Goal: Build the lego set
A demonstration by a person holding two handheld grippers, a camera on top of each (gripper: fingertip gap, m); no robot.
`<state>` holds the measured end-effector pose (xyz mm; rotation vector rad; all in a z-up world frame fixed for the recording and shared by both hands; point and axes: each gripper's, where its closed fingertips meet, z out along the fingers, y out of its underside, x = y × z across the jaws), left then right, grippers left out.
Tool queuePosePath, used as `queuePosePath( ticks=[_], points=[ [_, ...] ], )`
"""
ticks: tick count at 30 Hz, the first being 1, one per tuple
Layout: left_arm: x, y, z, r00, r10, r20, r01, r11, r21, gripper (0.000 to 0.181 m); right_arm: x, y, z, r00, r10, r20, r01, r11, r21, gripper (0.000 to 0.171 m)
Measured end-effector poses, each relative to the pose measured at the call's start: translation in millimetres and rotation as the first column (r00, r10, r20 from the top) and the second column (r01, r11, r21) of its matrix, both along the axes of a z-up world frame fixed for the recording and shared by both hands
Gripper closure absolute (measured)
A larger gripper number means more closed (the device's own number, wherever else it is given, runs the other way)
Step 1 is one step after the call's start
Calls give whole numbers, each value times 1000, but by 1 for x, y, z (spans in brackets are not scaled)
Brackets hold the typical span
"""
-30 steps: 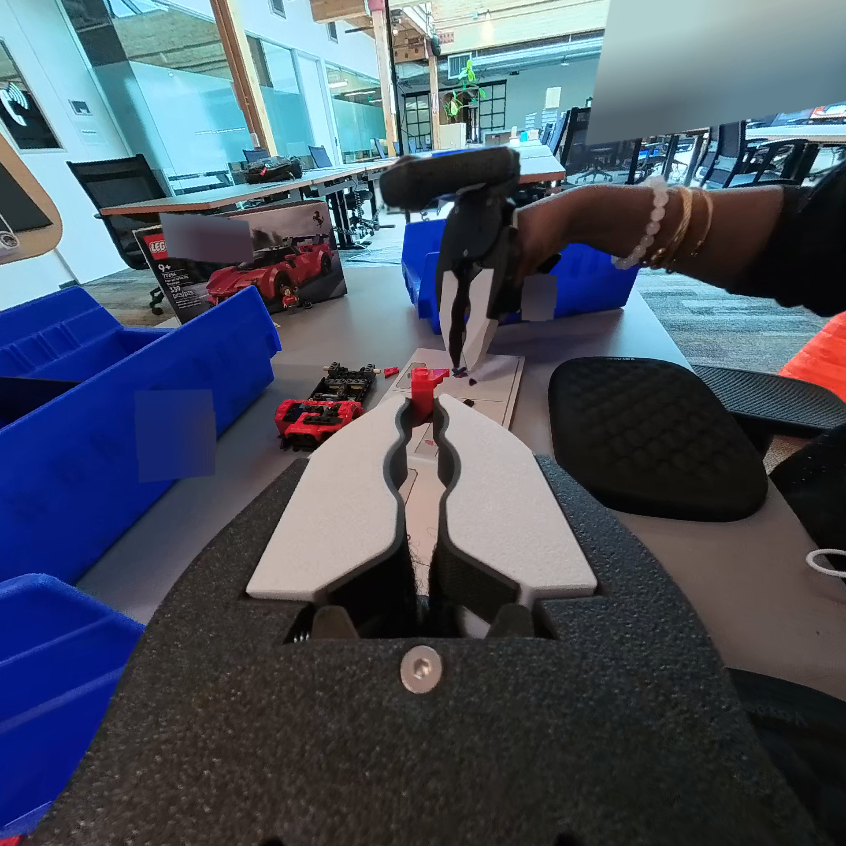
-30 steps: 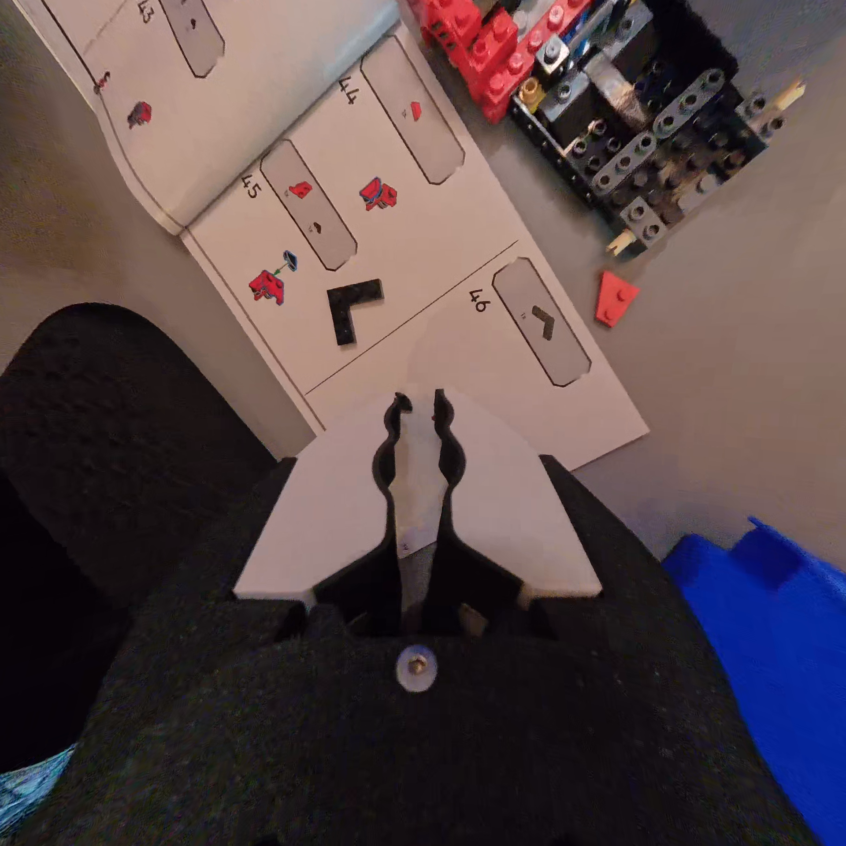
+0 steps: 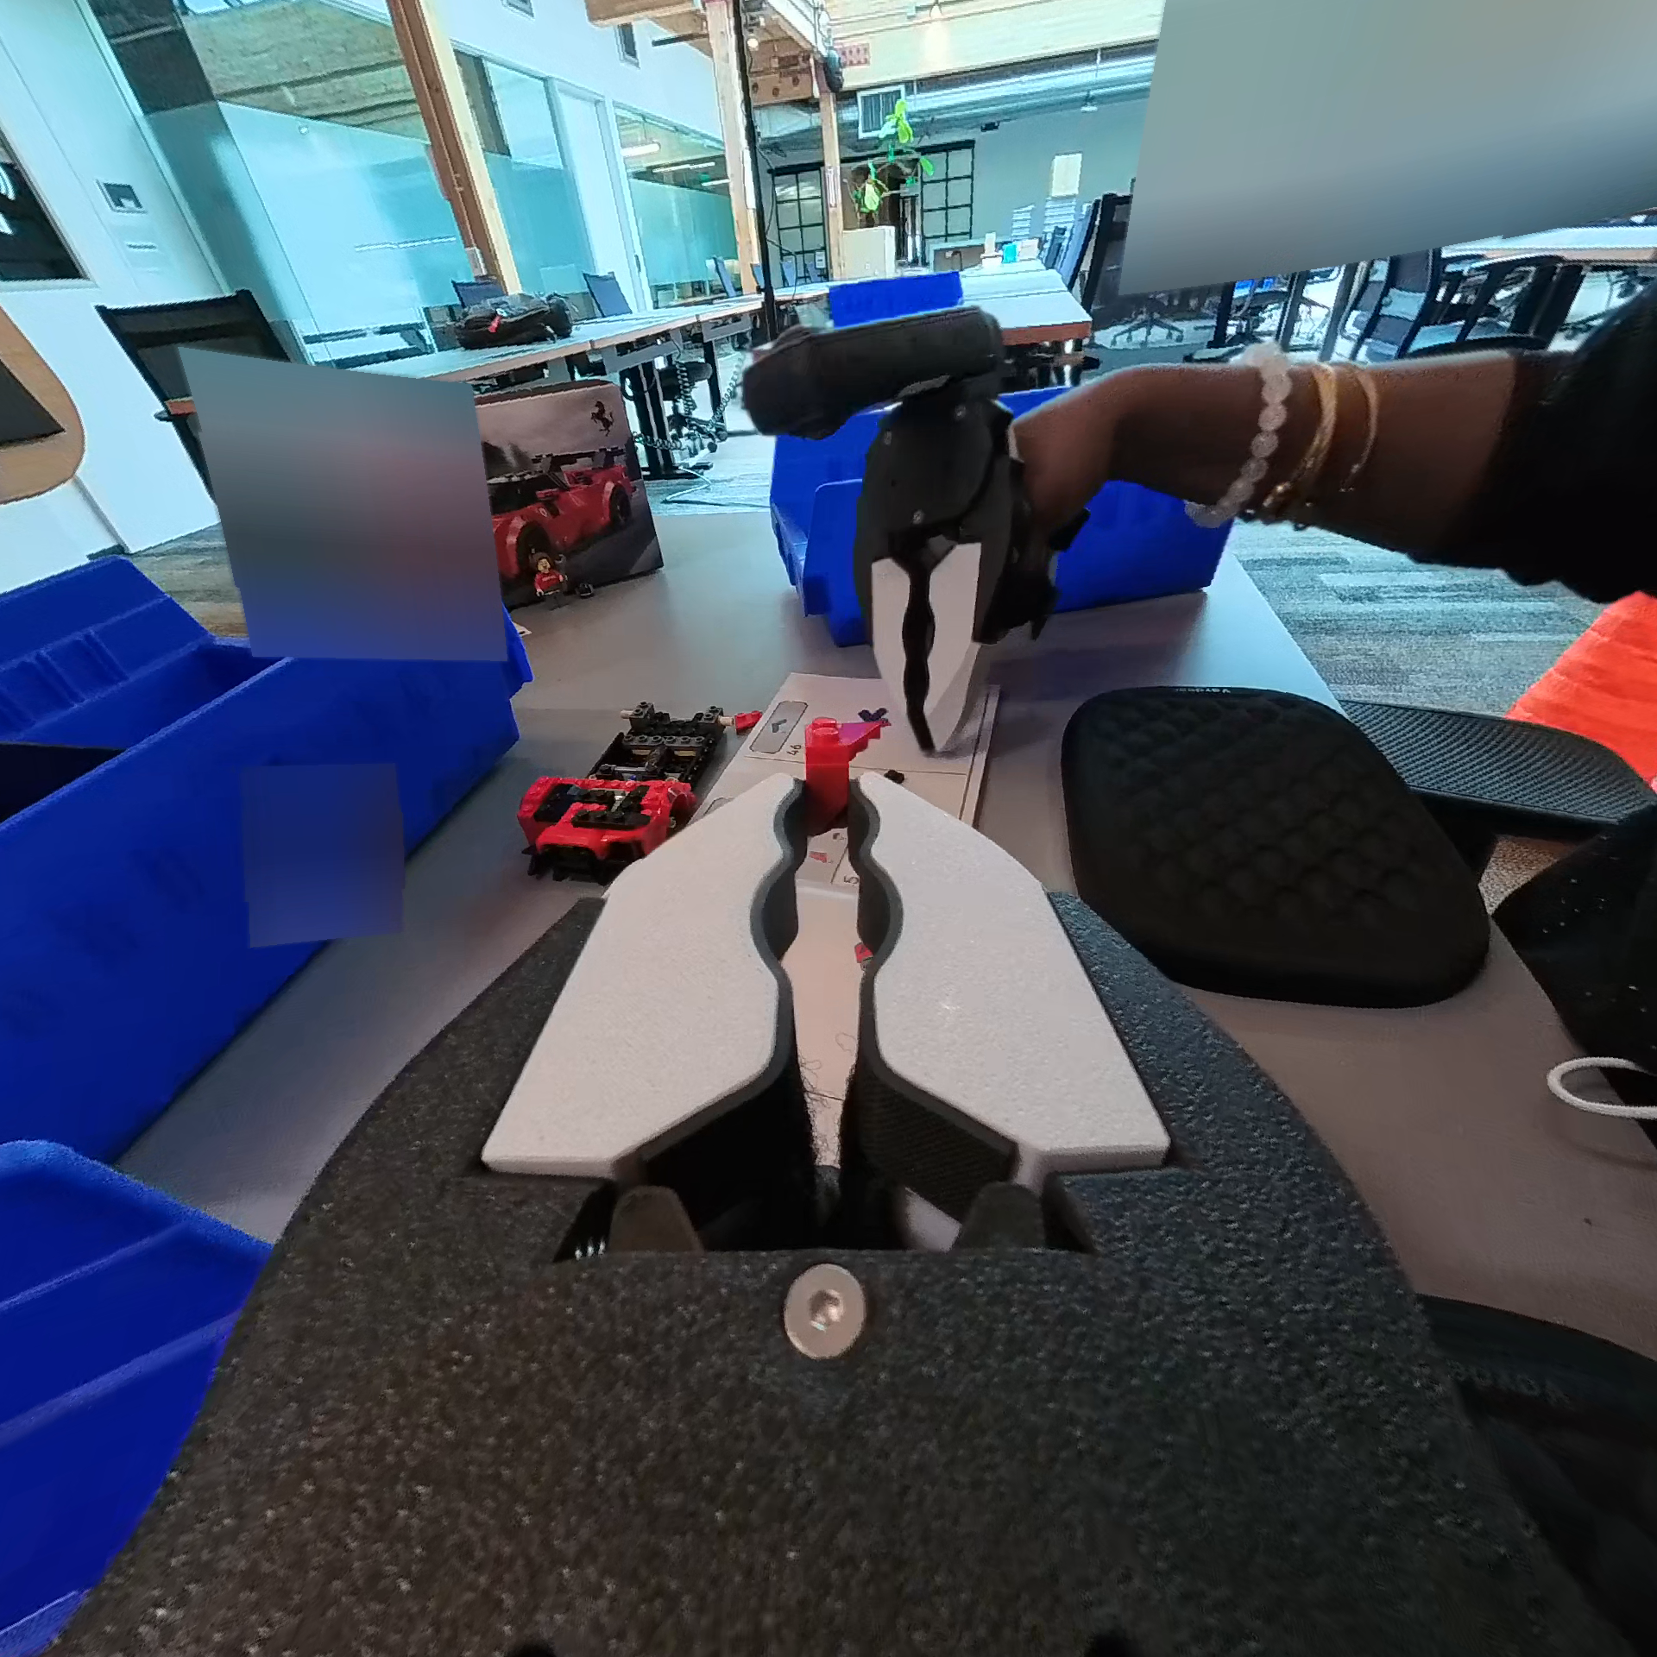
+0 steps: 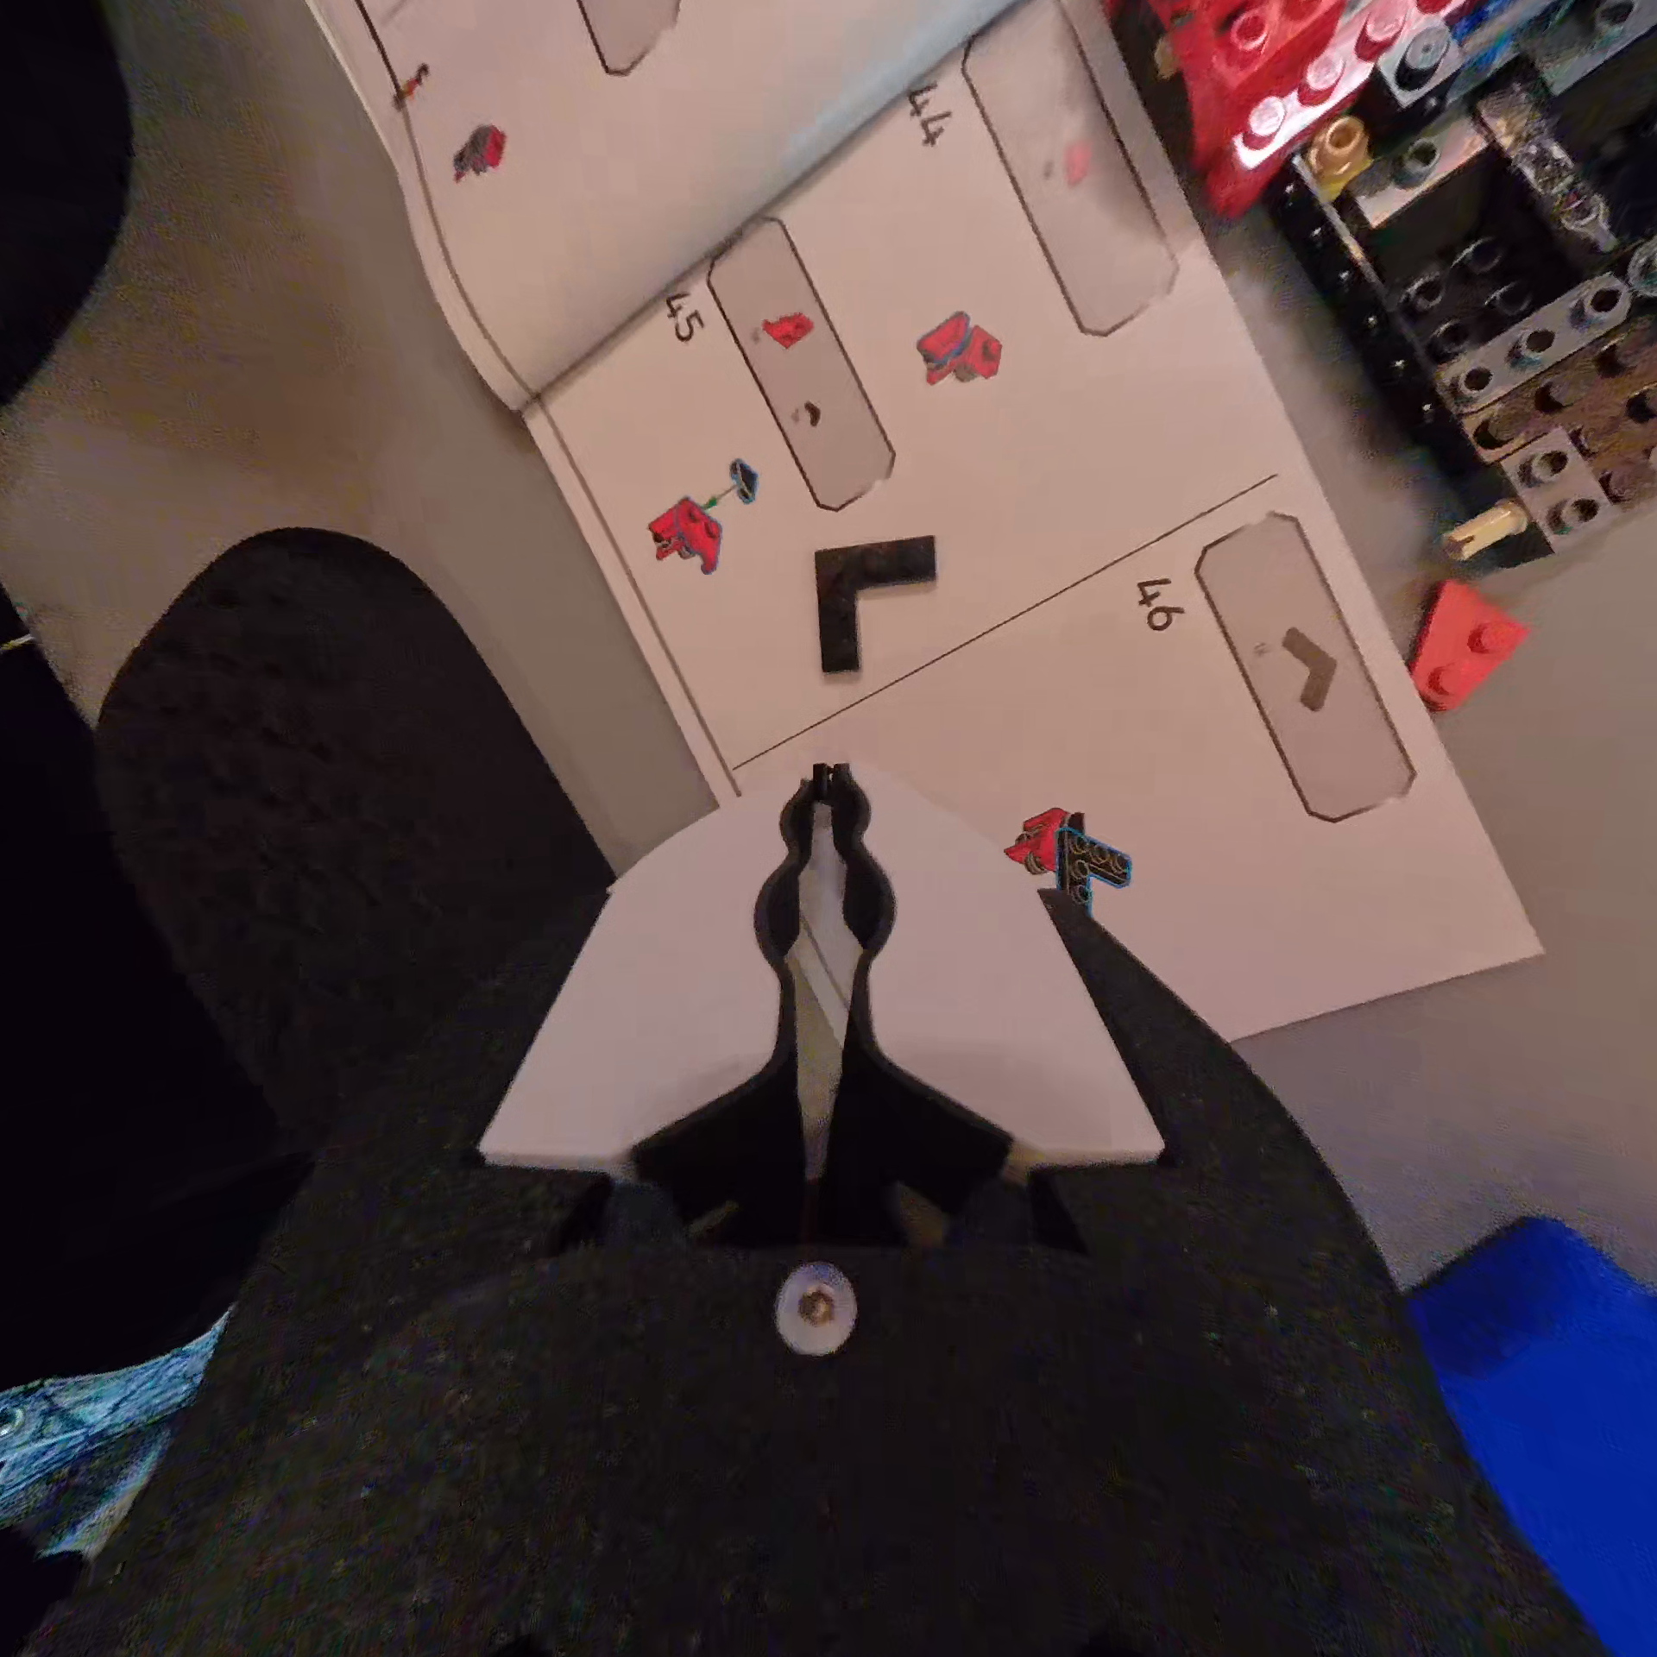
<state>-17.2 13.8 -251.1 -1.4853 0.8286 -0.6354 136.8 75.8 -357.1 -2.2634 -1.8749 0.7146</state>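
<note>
Left claw [image 3: 827, 789] grasps red piece [image 3: 829, 762] above booklet [image 4: 1121, 502] | right claw [image 4: 829, 776] clenched on tiny dark part, I cannot identify it | black corner plate [image 4: 865, 596] lies beyond right tips; car [image 3: 619, 789] far left | risk: thin pinch slips, part drops.

Each handheld tool is a coarse black textured body with a silver screw [image 3: 824, 1311] set in its middle, ending in two flat white fingers [image 3: 663, 977] edged with wavy black pads. The person's wrist carries a white beaded bracelet [image 3: 1260, 439] and thin gold bangles [image 3: 1327, 430], beside a dark sleeve [image 3: 1587, 448].
</note>
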Motion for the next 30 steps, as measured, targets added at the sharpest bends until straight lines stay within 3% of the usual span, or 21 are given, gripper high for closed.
queuePosePath(
  ticks=[10,13,16,23,30],
  points=[
    [0,0,-2,1000,-6,-3,6,1000,-7,174,5,24,0,993,50,108,-58,995,76,158],
    [1,0,-3,1000,-11,-5,11,1000,-10,174,8,27,8,995,58,79,-65,993,99,158],
    [2,0,-3,1000,-15,-5,14,1000,-12,174,7,18,18,988,155,4,-155,980,123,158],
    [5,-2,-5,999,-30,-12,30,1000,-6,174,15,18,0,969,215,118,-239,935,261,153],
    [8,-4,-7,999,-49,-19,49,999,-13,174,10,17,-2,946,283,155,-317,909,271,154]
  ],
)
